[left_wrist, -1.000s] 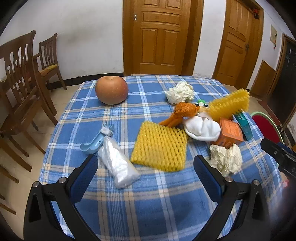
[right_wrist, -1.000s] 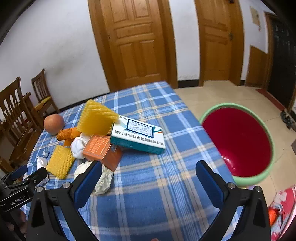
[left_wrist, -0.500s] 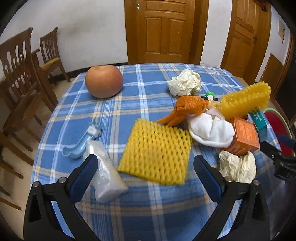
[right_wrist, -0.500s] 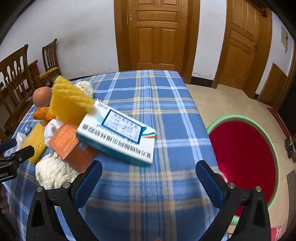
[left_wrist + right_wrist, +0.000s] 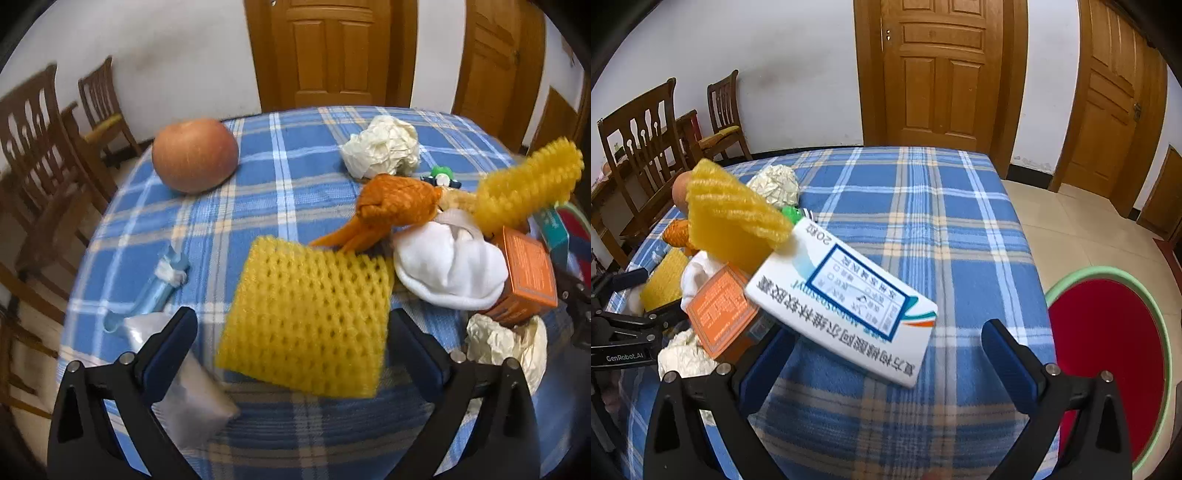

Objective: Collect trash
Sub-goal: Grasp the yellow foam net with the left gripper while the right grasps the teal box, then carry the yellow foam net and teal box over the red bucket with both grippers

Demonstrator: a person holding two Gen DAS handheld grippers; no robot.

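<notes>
On table, L cam: my left gripper (image 5: pixel 291 332) has jaws spread wide, nothing btwn them; it hangs over near edge of the yellow foam net (image 5: pixel 306 317).
Foam net: flat, roughly rectangular, honeycomb mesh, soft foam; long axis runs away from me, tilted slightly right; near edge sits btwn my L fingers (image 5: pixel 173 339).
Plastic bag (image 5: pixel 184 387): clear, crinkled, partly under L finger, lying just left of the net.
Blue clip (image 5: pixel 155 288): pale blue plastic, long axis diagonal, pointing away-right; near end touches the bag.
Orange mesh (image 5: pixel 395 206): knitted, bunched, tails trailing toward net's far corner.
White cloth (image 5: pixel 447 269): soft, rounded heap, against orange carton (image 5: pixel 524 277).
Paper wads: one crumpled ball far side (image 5: pixel 380 147), another at near right (image 5: pixel 506 343).
Second foam net (image 5: pixel 528 188): yellow, propped up, tilted, resting on the pile.
Apple (image 5: pixel 195 155): round, smooth, well apart at far left.
R cam: my right gripper (image 5: pixel 886 354) is also wide apart, empty; white medicine box (image 5: pixel 846 299) just ahead.
Box: flat cardboard slab, printed, long axis diagonal from far-left to near-right, far end propped on the pile, near end on tablecloth (image 5: pixel 923 206).
Basin (image 5: pixel 1108 354): red inside, green rim, round, on floor right of table.
</notes>
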